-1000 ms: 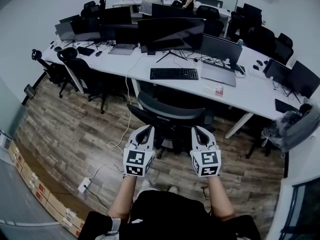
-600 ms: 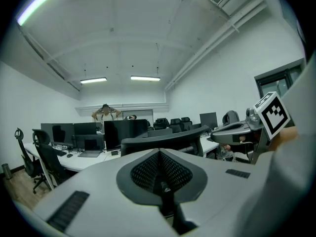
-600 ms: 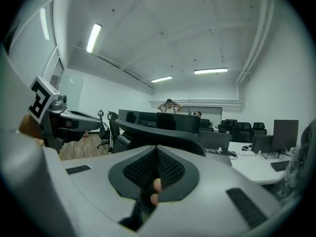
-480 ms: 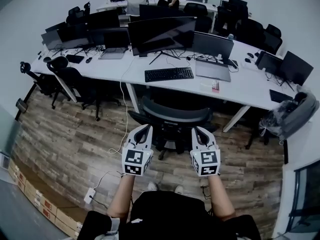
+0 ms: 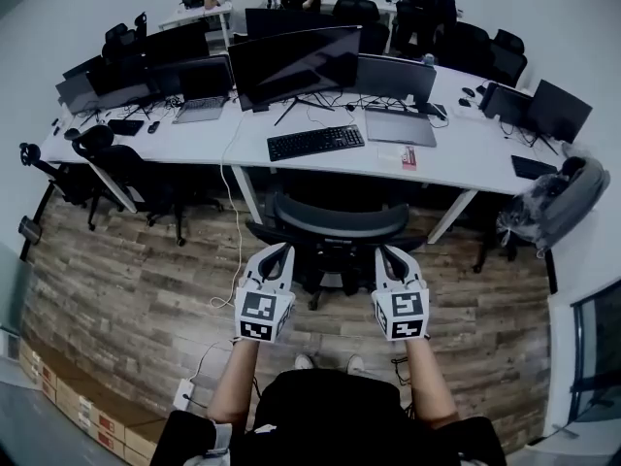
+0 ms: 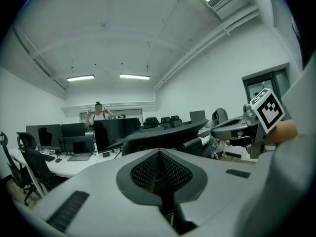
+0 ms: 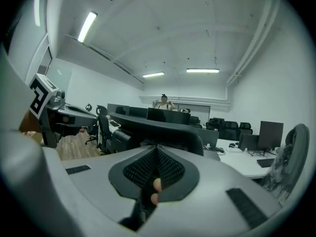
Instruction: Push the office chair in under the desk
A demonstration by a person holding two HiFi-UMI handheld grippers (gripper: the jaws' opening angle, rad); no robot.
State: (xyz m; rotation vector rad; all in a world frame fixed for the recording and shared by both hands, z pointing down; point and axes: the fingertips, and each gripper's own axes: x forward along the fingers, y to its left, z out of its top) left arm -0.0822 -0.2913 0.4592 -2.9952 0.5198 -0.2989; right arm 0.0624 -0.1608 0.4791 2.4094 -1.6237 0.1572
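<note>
Two closed, empty: left gripper [image 5: 280,252], right gripper [image 5: 388,254], at office chair [image 5: 340,223] back edge, maybe touching; desk [image 5: 456,158] edge just ahead

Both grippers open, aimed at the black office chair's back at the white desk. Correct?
No: both are shut, as each gripper view shows. The left gripper and right gripper, jaws together, aim at the back of the black office chair at the white desk.

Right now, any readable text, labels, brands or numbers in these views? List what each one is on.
No text can be read in any view.
Left gripper and right gripper: black-and-white marker squares only, no letters.
Boxes by the wall: red labels, too small to read.
Red-and-white pack on the desk: print too small.
Keyboard: key legends unreadable.
</note>
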